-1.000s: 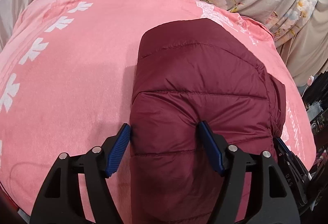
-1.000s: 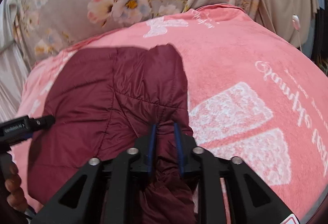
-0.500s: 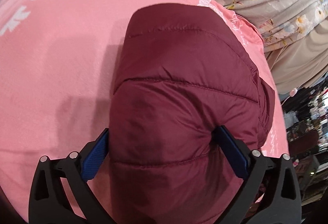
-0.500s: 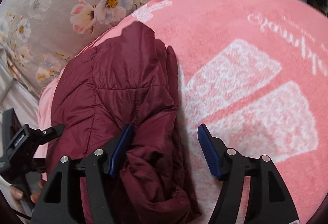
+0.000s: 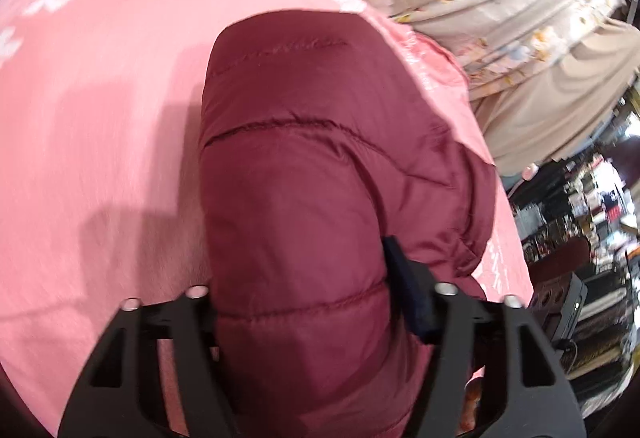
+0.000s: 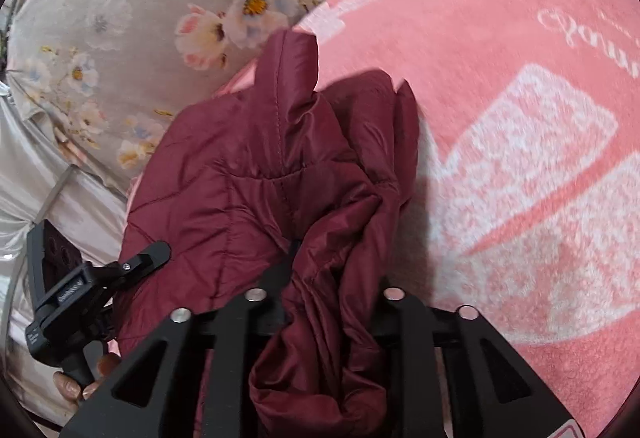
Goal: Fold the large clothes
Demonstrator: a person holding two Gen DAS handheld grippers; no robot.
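Jacket (image 5: pixel 320 197) bulges between both fingers of left gripper (image 5: pixel 304 298) on blanket (image 5: pixel 100 117).

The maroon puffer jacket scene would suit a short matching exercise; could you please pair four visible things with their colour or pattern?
Things:
1. puffer jacket
2. blanket
3. curtain
4. left gripper

Descriptions:
A. pink with white print
B. grey with flowers
C. maroon, quilted
D. black frame with blue finger pads

Pairs: 1-C, 2-A, 3-B, 4-D
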